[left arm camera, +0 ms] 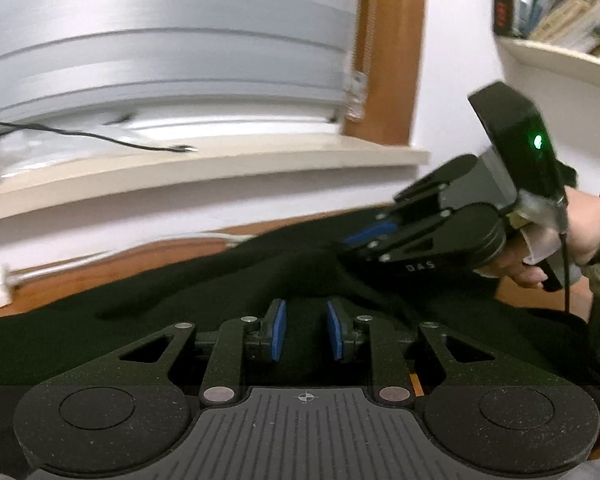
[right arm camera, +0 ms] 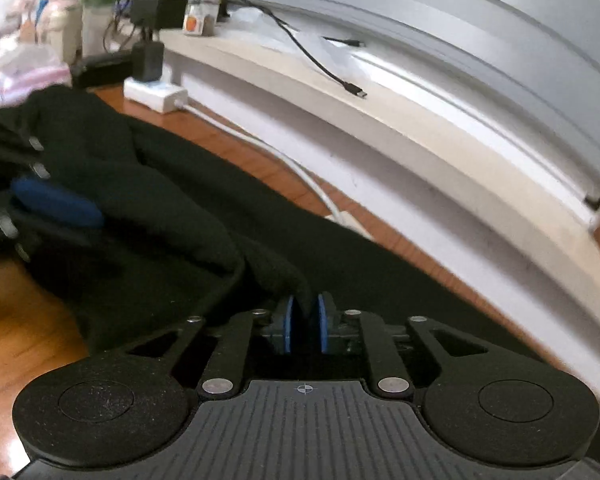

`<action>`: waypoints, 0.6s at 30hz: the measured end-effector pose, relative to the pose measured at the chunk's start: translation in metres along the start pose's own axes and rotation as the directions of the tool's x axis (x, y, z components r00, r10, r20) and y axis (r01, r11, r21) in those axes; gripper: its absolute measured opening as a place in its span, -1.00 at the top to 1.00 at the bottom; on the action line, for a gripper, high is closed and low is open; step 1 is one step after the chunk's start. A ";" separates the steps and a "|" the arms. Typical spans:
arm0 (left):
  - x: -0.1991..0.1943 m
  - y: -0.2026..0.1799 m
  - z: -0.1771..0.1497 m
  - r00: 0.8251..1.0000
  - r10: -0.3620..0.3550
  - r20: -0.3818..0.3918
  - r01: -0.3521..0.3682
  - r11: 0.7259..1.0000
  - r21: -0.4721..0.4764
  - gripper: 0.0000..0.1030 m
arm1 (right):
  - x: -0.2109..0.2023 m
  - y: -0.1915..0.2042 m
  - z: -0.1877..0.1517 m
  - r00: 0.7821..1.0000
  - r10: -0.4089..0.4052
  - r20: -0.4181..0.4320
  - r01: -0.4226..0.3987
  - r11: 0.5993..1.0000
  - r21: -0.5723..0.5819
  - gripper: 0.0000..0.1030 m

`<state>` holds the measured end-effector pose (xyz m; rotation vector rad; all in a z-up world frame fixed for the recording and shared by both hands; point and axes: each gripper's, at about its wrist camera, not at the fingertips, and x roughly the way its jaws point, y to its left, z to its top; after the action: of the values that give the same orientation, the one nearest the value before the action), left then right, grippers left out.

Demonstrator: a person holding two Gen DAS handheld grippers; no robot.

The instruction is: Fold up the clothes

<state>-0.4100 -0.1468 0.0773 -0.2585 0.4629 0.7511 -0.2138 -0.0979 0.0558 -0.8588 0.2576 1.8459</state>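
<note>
Left wrist view: left gripper (left arm camera: 306,328), blue pads parted w/ nothing between, low over dark green-black fabric garment (left arm camera: 180,304) spread on brown wooden surface (left arm camera: 60,280). Right gripper (left arm camera: 364,240) at right, held by hand (left arm camera: 572,236), tips at cloth.

Right wrist view: right gripper (right arm camera: 305,322) clenched on fold of garment (right arm camera: 160,200); left gripper (right arm camera: 52,200) blurred at left edge.
</note>
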 end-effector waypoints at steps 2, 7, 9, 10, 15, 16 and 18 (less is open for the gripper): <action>0.017 -0.008 0.002 1.000 -0.006 -0.028 0.007 1.000 0.027 0.50 | -0.015 -0.001 -0.007 1.000 0.018 0.015 -0.019 0.999 0.032 0.46; 0.044 -0.016 0.007 0.998 -0.023 -0.055 0.025 0.999 0.025 0.51 | -0.051 0.000 -0.033 0.998 0.054 0.026 -0.056 0.996 0.071 0.27; 0.044 -0.020 0.007 0.998 -0.036 -0.047 0.037 0.999 0.022 0.52 | -0.063 0.003 -0.046 0.997 0.071 0.022 -0.072 0.994 0.079 0.15; 0.044 -0.022 0.007 0.998 -0.042 -0.043 0.043 0.999 0.021 0.54 | -0.069 0.005 -0.053 0.997 0.078 0.020 -0.080 0.993 0.083 0.11; 0.043 -0.032 0.009 0.997 -0.073 -0.025 0.073 0.997 0.013 0.54 | -0.097 0.008 -0.092 0.997 0.074 -0.001 -0.074 0.991 0.109 0.03; 0.043 -0.034 0.009 0.997 -0.079 -0.021 0.080 0.997 0.012 0.54 | -0.103 0.007 -0.100 0.997 0.074 -0.007 -0.072 0.990 0.120 0.03; 0.042 -0.039 0.009 0.996 -0.094 -0.011 0.094 0.996 0.006 0.42 | -0.113 0.004 -0.116 0.997 0.072 -0.019 -0.069 0.987 0.142 0.02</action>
<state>-0.3532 -0.1456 0.0669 -0.2766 0.4605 0.6567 -0.1434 -0.2433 0.0459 -0.7829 0.4342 1.8591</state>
